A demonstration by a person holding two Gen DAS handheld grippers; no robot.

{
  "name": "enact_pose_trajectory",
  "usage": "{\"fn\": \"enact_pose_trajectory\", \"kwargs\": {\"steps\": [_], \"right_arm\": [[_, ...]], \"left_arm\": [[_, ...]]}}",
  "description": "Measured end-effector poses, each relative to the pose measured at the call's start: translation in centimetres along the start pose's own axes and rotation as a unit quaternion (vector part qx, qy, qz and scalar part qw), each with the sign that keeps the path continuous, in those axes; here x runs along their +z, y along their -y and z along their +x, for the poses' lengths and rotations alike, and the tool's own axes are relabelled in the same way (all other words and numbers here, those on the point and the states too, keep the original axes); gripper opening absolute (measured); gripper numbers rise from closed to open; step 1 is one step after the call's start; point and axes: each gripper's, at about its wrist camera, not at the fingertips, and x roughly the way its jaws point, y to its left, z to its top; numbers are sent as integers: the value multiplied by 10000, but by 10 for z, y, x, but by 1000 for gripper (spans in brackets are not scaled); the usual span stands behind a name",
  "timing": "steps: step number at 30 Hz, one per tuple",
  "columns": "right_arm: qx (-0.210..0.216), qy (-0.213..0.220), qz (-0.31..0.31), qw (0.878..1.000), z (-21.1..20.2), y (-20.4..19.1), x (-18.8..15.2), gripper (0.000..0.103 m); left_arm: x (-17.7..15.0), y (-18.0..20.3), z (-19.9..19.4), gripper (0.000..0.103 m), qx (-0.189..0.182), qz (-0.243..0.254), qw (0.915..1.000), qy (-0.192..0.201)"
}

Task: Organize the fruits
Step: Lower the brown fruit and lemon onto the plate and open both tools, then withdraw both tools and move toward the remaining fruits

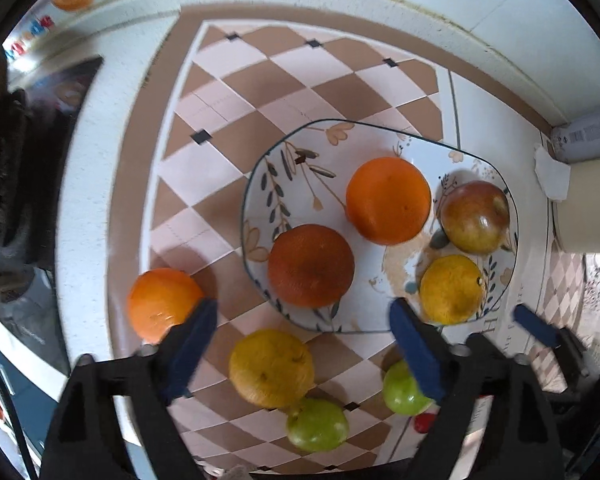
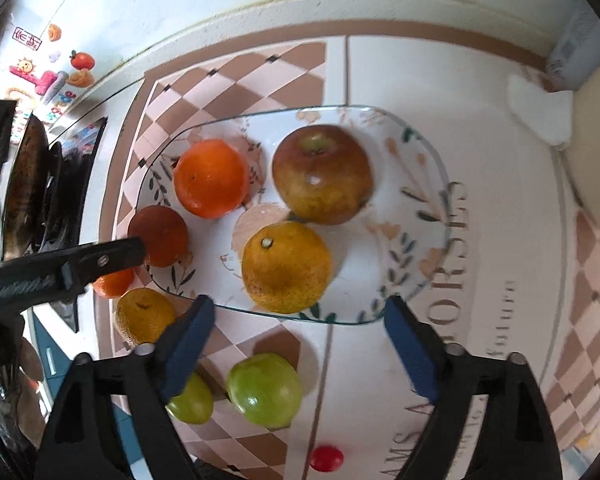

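A flower-patterned plate (image 1: 260, 168) (image 2: 432, 184) holds a bright orange (image 1: 388, 200) (image 2: 212, 178), a dark orange (image 1: 311, 266) (image 2: 158, 236), a red-green apple (image 1: 476, 216) (image 2: 322, 174) and a yellow orange (image 1: 452, 290) (image 2: 286, 266). On the checked mat beside it lie an orange (image 1: 162, 304), a yellow citrus (image 1: 271, 368) (image 2: 144, 314) and two green fruits (image 1: 317, 424) (image 2: 264, 388). My left gripper (image 1: 303, 304) hangs open above the dark orange, holding nothing. My right gripper (image 2: 299, 304) stands open over the yellow orange, also empty.
A small red object (image 2: 326, 458) lies near the front edge. A stove with a dark pan (image 2: 32, 184) is at the left. Crumpled white paper (image 2: 540, 112), a grey can (image 1: 588, 136) and a beige container (image 1: 592, 208) stand at the right by the wall.
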Motion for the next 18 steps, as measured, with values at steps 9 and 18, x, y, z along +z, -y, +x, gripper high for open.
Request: {"fn": "enact_pose_trajectory", "kwargs": {"steps": [9,18], "right_arm": [[-495,459,85,9977,-50,-3,-29,92],[-572,990,116,9934,-110,-8,-65,92]], "left_arm": [[-46,7,-54,91,244,182,9966,772],[-95,4,-102,91,266,209,9886,1470]]}}
